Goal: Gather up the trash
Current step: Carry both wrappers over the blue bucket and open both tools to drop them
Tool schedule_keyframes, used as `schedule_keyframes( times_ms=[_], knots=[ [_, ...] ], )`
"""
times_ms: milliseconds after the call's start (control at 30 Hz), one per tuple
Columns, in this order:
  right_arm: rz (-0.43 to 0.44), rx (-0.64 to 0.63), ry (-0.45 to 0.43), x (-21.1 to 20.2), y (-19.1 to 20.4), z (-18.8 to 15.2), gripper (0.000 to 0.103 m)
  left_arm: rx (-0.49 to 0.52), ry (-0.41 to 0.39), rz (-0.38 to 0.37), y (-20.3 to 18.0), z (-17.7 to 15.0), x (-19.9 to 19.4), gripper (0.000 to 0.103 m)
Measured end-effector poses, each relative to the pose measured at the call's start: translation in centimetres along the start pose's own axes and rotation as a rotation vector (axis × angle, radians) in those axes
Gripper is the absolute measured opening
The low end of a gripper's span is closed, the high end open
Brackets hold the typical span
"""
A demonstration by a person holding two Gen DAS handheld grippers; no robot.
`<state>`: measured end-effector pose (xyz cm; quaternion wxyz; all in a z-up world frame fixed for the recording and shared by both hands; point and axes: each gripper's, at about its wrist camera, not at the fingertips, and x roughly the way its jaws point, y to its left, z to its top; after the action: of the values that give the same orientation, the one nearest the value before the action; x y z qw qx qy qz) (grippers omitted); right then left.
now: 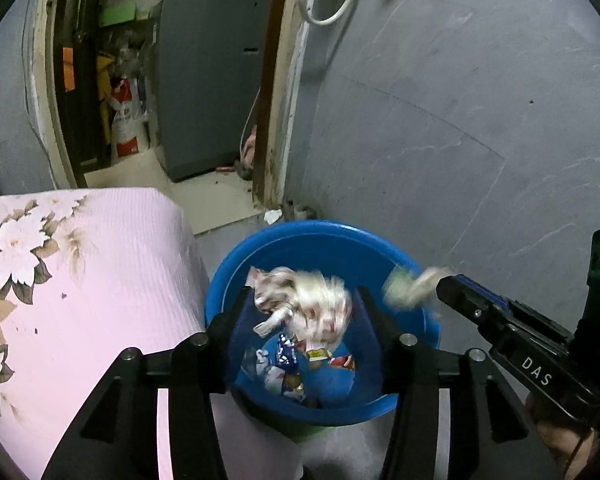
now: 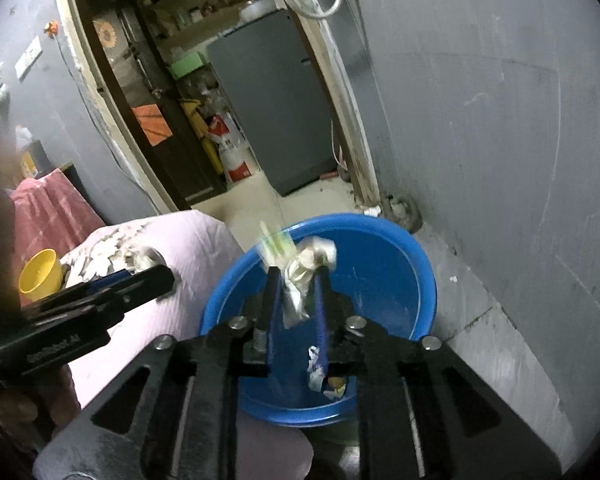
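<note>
left wrist view:
left gripper (image 1: 302,304): jaws apart; a crumpled white wrapper (image 1: 312,306) blurs between them, whether pressed or loose i cannot tell.
blue tub (image 1: 320,232): directly below, older scraps inside.
handling: judged light, soft, crushable; pinch the bunched middle.

right wrist view:
right gripper (image 2: 296,284): jaws parted, a silvery wrapper wad (image 2: 300,280) between them over the tub (image 2: 420,280); contact unclear.
handling: thin film, likely slippery; grip a fold, not an edge.

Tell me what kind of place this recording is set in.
Most likely a lived-in home: a bed with a pink floral cover sits beside a blue tub holding wrappers, and a doorway shows a grey appliance with cluttered shelves.
</note>
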<state>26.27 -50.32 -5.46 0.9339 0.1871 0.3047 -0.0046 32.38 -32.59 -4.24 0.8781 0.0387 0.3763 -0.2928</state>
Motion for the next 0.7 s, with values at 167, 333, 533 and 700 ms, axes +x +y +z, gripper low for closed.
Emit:
schedule_keyframes(
  times_ms=[167,333,533,700],
  knots=[
    [-0.003,0.016,0.016,0.3,-0.3,-0.3,0.056,-0.006,0.015,0.005,0.6,-0.2,0.2,0.049],
    [-0.008,0.022,0.009,0.0,-0.3,-0.3,0.06,-0.001,0.015,0.011,0.5,-0.1,-0.2,0.05],
    [-0.011,0.02,-0.006,-0.6,-0.1,-0.1,0.061,0.003,0.007,0.01,0.2,-0.3,-1.0,0.05],
    [-0.012,0.018,-0.017,-1.2,0.2,0.1,0.061,0.01,-0.004,0.012,-0.1,-0.1,-1.6,0.05]
  ],
)
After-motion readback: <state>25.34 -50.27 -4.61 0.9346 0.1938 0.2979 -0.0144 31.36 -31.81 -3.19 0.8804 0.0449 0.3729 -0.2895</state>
